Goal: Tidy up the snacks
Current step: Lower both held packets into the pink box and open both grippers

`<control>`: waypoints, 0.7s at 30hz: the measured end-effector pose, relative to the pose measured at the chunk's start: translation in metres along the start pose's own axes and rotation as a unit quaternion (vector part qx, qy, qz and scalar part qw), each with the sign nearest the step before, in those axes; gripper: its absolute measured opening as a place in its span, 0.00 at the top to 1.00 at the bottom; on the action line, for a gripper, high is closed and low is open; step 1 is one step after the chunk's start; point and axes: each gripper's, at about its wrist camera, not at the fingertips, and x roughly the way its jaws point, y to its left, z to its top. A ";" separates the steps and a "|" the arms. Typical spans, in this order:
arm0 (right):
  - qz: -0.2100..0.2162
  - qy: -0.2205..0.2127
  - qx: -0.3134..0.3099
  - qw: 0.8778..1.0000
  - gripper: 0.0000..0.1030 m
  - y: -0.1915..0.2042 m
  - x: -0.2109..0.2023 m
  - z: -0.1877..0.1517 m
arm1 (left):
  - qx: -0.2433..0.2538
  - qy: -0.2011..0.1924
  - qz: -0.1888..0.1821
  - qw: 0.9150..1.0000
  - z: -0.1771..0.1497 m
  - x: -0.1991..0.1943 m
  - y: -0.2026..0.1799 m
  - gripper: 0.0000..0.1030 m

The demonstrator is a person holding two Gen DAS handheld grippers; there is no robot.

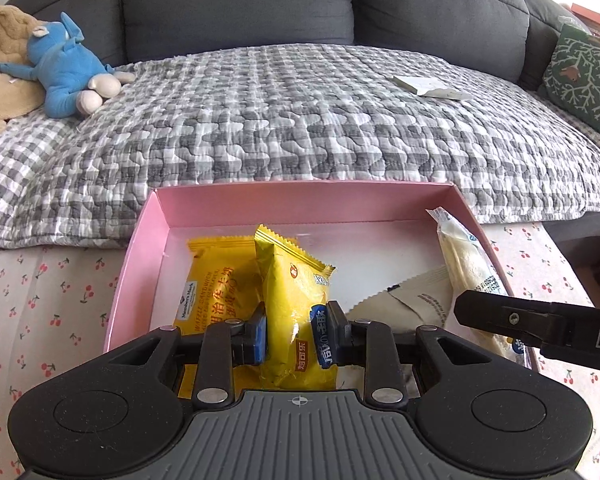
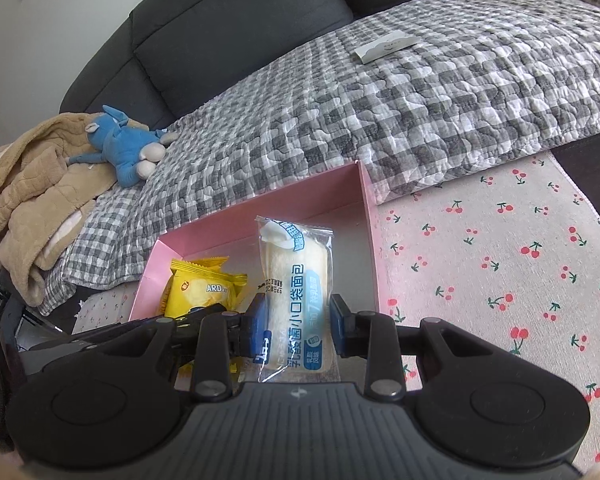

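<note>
Snacks are going into the pink box (image 1: 140, 236): our left gripper (image 1: 298, 330) pinches a yellow packet (image 1: 296, 300), our right gripper (image 2: 298, 326) clamps a bread bag (image 2: 296, 280). Next we likely lower both and release.

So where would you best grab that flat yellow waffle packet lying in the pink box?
Probably by its far crimped end, coming down from above. The Member's Mark waffle sandwich packet lies flat on the pink box floor, partly covered by the yellow packet the left gripper holds.
</note>
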 end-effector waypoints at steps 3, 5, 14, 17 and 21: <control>-0.001 -0.004 0.000 1.000 0.72 -0.004 0.007 0.000 | -0.004 -0.007 0.007 1.000 0.003 0.007 0.004 0.74; 0.000 -0.004 0.003 1.000 0.72 -0.006 0.011 0.001 | -0.007 -0.008 0.009 1.000 0.004 0.009 0.005 0.74; -0.004 -0.013 0.001 1.000 0.63 -0.005 0.004 0.006 | -0.004 -0.010 -0.011 1.000 0.004 0.009 0.004 0.63; 0.004 -0.021 0.003 1.000 0.48 -0.005 -0.005 0.009 | 0.008 -0.019 -0.016 1.000 0.001 0.000 0.001 0.49; 0.005 -0.031 0.002 1.000 0.41 -0.002 -0.018 0.010 | 0.011 -0.025 -0.020 0.999 -0.002 -0.015 0.001 0.38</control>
